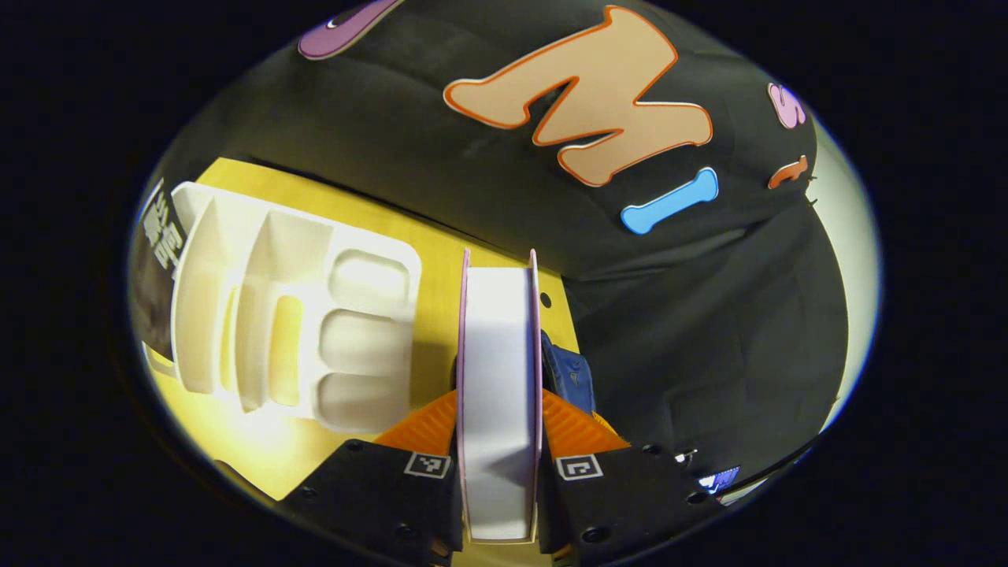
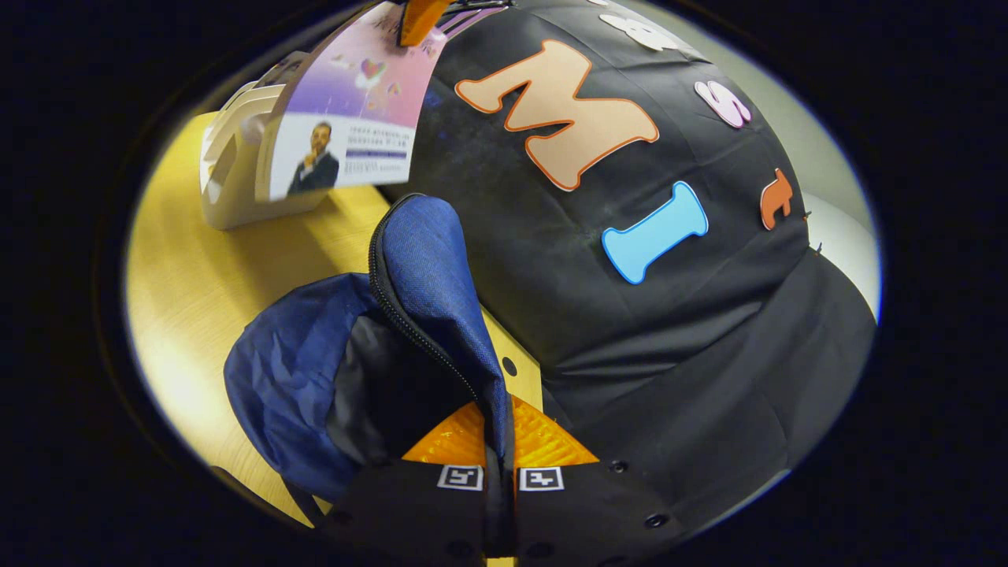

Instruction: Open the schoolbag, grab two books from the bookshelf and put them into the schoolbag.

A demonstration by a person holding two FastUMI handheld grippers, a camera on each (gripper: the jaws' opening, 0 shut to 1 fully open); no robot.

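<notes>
Unzipped blue schoolbag [image 2: 315, 386]; upright book [image 1: 498, 378]

Yellow wood-grain counter [image 2: 189, 299], lit bright toward its near edge. White bookshelf [image 1: 299, 331] with open dividers sits on it at the far left, a dark book [image 1: 153, 276] at its outer end. Blue schoolbag [image 2: 315, 386] rests on the counter, mouth unzipped, well apart from the bookshelf.
</notes>
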